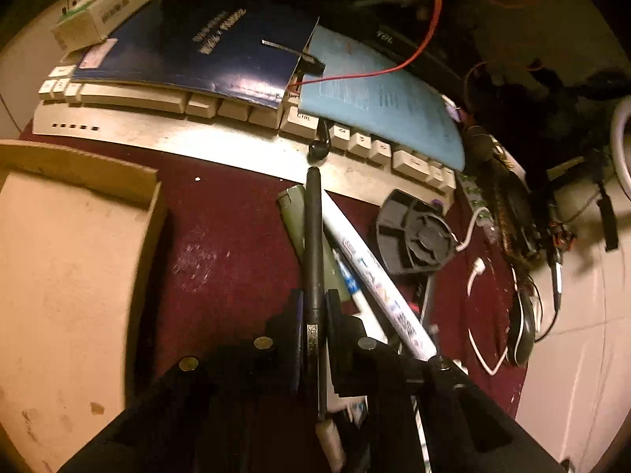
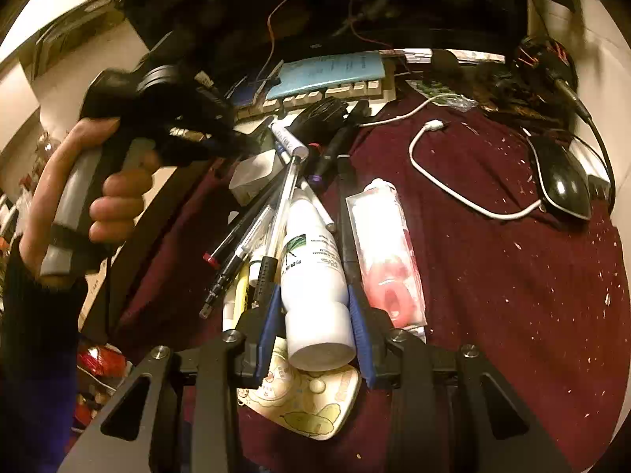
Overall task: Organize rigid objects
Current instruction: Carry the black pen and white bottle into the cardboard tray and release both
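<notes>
My left gripper (image 1: pixel 314 307) is shut on a black pen (image 1: pixel 313 236), held above the dark red cloth, with the pen pointing toward the keyboard. Below it lie a green marker (image 1: pixel 294 216) and a white printed tube (image 1: pixel 378 276). An open cardboard box (image 1: pixel 71 268) sits just to the left. My right gripper (image 2: pixel 315 315) is shut on a white bottle (image 2: pixel 311 268) over a pile of pens (image 2: pixel 252 236). A pink item in a clear packet (image 2: pixel 386 252) lies to the right of the bottle. The left gripper and the hand holding it show in the right wrist view (image 2: pixel 165 118).
A beige keyboard (image 1: pixel 221 118) lies at the back under a dark blue book (image 1: pixel 197 47) and a light blue booklet (image 1: pixel 378 94). A black fan (image 1: pixel 418 236), a white cable (image 2: pixel 445 181) and a black mouse (image 2: pixel 564 185) lie to the right. A patterned card (image 2: pixel 307 406) lies under the bottle.
</notes>
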